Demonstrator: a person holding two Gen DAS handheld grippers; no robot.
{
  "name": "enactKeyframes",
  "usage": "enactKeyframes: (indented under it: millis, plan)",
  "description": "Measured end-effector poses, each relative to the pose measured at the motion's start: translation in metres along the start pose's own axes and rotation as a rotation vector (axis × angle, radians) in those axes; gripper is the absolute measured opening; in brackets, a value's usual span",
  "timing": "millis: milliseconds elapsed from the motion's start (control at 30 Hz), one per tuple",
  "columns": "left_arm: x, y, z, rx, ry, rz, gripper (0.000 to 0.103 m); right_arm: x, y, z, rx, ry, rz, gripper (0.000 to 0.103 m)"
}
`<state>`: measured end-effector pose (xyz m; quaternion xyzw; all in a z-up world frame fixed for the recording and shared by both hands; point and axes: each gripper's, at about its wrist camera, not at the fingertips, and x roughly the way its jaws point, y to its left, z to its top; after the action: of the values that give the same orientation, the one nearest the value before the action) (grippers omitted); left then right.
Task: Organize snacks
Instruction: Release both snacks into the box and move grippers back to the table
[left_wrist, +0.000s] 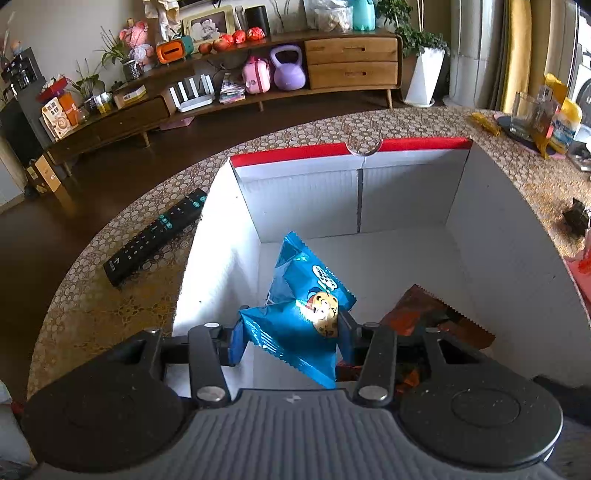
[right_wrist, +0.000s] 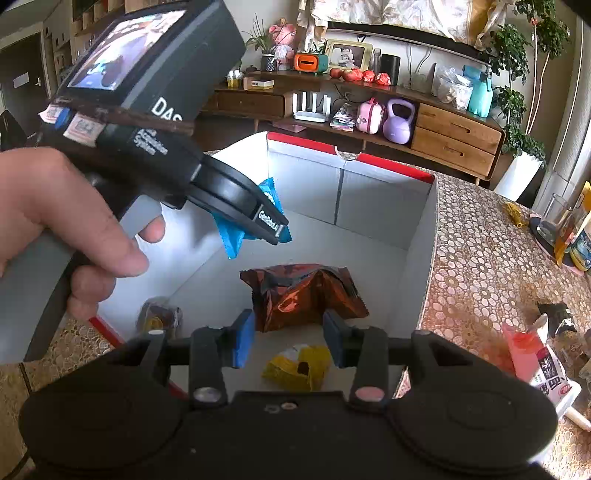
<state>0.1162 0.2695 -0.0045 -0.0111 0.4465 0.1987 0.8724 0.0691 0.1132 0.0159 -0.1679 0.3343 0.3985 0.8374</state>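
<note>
A white cardboard box with a red far rim (left_wrist: 458, 192) stands open on a table under a brown pebble-patterned cloth (left_wrist: 122, 295). The left gripper (left_wrist: 290, 332) reaches down into the box with a glossy blue snack packet printed with a cartoon face (left_wrist: 314, 299) between its blue pads; both pads touch the packet's sides and it hangs clear of the box floor, so the fingers are holding it at a middling width. In the right wrist view the same packet (right_wrist: 231, 236) shows under the left gripper (right_wrist: 273, 230), which a hand (right_wrist: 70, 225) grips by its grey handle at the left.

The right gripper (right_wrist: 288, 339) hovers over the near part of the box (right_wrist: 421, 236), its fingers fairly narrow and empty. Beyond its tips a crumpled brown-orange foil packet (right_wrist: 306, 295) lies on the box floor, and a small yellow wrapper (right_wrist: 299, 367) lies nearer, below the gap. A small dark round wrapped snack (right_wrist: 160, 317) sits by the left wall.

A black remote control (left_wrist: 155, 236) lies on the cloth just left of the box.
</note>
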Motion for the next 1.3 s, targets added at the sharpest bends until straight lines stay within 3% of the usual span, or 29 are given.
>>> enactKeyframes:
  millis: [67,133,200,400,733,967,1300]
  plan:
    - [0.001,-0.005,0.001,0.017,0.008,0.008,0.05,-0.007,-0.002,0.0,0.007,-0.021,-0.003,0.048]
    - [0.001,-0.007,0.001,0.031,0.01,0.021,0.062,-0.015,-0.004,0.0,0.01,-0.048,-0.004,0.05]
    - [-0.001,-0.008,0.001,0.028,-0.003,0.03,0.068,-0.023,-0.006,0.0,0.012,-0.068,-0.004,0.051]
    - [-0.014,-0.005,-0.003,0.004,-0.029,0.039,0.069,-0.048,-0.017,-0.008,0.043,-0.121,-0.006,0.053]
    - [-0.063,-0.024,-0.012,0.014,-0.149,0.005,0.069,-0.07,-0.052,-0.026,0.158,-0.145,-0.054,0.053]
    - [-0.092,-0.044,-0.015,0.002,-0.232,-0.053,0.073,-0.08,-0.068,-0.04,0.221,-0.163,-0.091,0.053]
    - [-0.114,-0.093,-0.019,0.039,-0.273,-0.156,0.074,-0.096,-0.101,-0.066,0.305,-0.164,-0.16,0.054]
